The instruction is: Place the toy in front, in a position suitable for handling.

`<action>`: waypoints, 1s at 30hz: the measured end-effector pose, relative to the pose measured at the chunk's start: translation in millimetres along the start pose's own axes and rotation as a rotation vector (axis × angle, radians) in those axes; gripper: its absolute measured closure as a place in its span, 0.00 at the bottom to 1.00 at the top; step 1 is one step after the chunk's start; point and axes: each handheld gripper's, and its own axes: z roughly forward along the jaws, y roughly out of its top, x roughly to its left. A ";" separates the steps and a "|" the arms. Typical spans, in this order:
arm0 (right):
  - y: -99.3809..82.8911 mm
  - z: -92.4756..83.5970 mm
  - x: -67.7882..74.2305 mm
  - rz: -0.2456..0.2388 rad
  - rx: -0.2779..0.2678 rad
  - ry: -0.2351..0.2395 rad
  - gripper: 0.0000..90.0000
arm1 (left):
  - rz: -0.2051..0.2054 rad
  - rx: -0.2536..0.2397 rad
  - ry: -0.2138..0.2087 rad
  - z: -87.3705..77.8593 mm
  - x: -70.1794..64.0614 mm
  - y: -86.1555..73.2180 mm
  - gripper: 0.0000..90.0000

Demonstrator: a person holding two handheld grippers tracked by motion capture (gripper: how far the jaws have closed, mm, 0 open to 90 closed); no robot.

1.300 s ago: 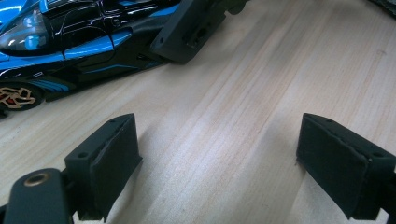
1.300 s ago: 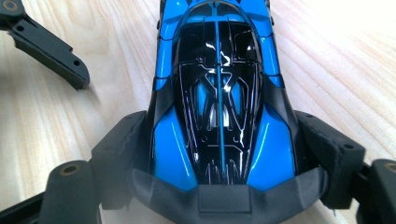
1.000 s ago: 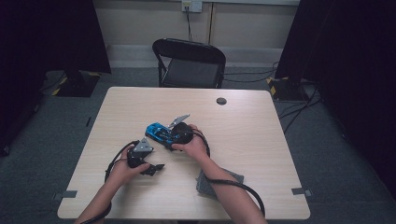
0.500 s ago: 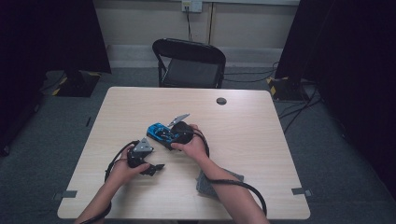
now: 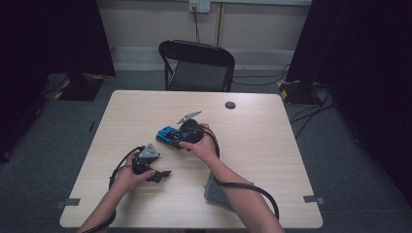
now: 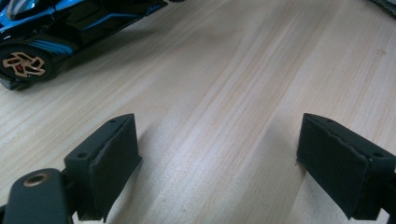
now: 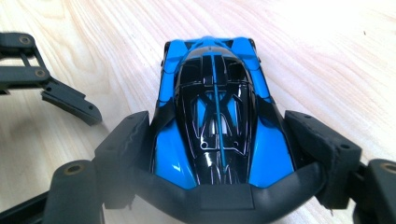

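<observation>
I have the right gripper (image 5: 180, 137) clamped across the glossy blue-and-black toy race car (image 7: 217, 116), one pad on each flank near its rear; the car sits just left of table centre in the high view. The left gripper (image 6: 219, 158) rests nearer and to the left on the pale wood-grain table (image 5: 272, 145), jaws spread wide with bare tabletop between them, the car's copper-spoked wheel (image 6: 23, 64) near but apart. A grey cloth (image 5: 214, 191) lies near the front edge under my right forearm.
</observation>
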 end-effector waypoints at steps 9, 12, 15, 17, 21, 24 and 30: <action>8.8 -9.5 -4.3 0.011 -0.022 -0.008 0.27 | -0.001 0.000 -0.001 0.0 0.0 0.0 0.14; 12.8 -14.2 -7.2 0.022 -0.036 -0.013 0.27 | -0.002 0.000 -0.003 0.1 0.1 0.0 0.14; 15.6 -18.9 -10.0 0.032 -0.051 -0.013 0.27 | -0.002 0.000 -0.003 0.1 0.1 0.0 0.14; 16.2 -20.8 -11.0 0.038 -0.058 -0.015 0.27 | -0.003 0.000 -0.003 0.0 0.1 0.0 0.14; 17.6 -29.7 -16.6 0.043 -0.075 -0.021 0.27 | -0.002 0.000 -0.003 0.0 0.2 0.0 0.14; 12.0 -40.7 -24.9 0.049 -0.081 -0.039 0.27 | -0.001 0.000 -0.004 0.0 0.4 0.0 0.14; -0.5 -55.7 -34.9 0.066 -0.084 -0.053 0.27 | -0.002 -0.001 -0.004 0.1 0.5 0.0 0.14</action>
